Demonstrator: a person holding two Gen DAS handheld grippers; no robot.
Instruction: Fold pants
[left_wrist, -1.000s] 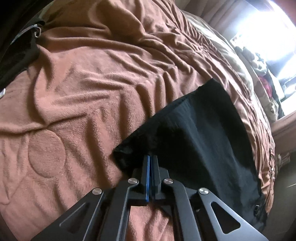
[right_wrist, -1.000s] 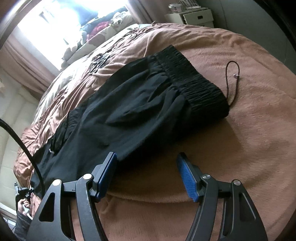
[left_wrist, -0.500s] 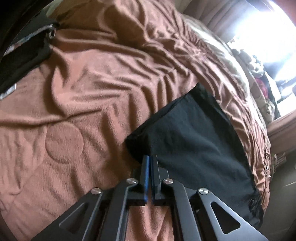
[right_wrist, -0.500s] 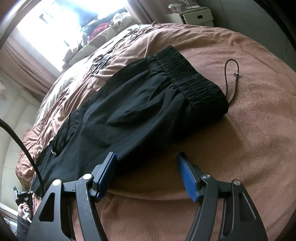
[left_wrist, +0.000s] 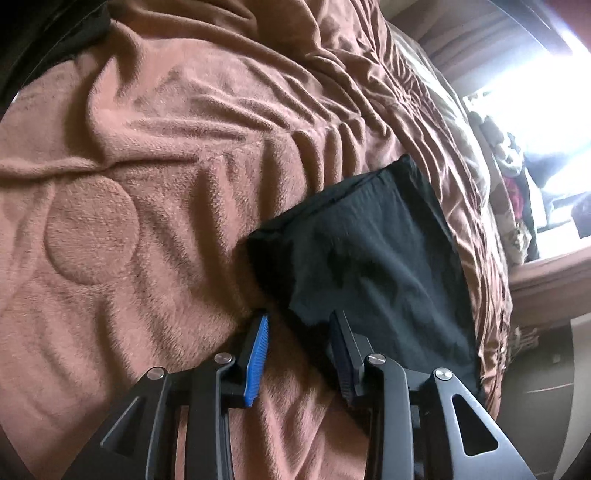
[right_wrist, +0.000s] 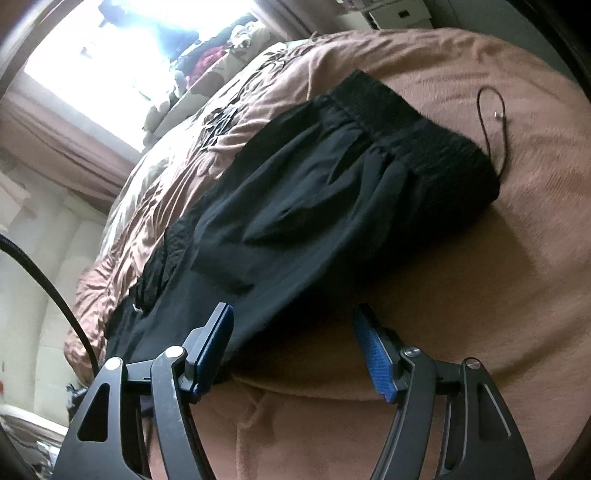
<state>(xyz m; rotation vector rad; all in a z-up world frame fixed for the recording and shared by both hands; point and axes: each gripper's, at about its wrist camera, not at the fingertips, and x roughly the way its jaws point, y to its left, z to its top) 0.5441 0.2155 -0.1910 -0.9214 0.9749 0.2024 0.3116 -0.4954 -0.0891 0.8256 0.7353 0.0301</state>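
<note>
Tools first: my left tool (left_wrist: 297, 321) is opening, its pads clear of the pants (left_wrist: 365, 251) edge lying between them. My right tool (right_wrist: 291, 325) stands wide, gripping nothing. Beyond, the black pants lie flat on the brown blanket (right_wrist: 535, 221), drawstring (right_wrist: 491, 122) past the waistband.

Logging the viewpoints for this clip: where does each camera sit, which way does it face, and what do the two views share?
Left wrist: on the left gripper, looking down at the leg end of the black pants on the brown blanket; its own fingers show, jaws opening, not gripping.
Right wrist: on the right gripper, facing the waistband and drawstring; open fingers and a black cable show.
Shared: pants, blanket, bright window.
</note>
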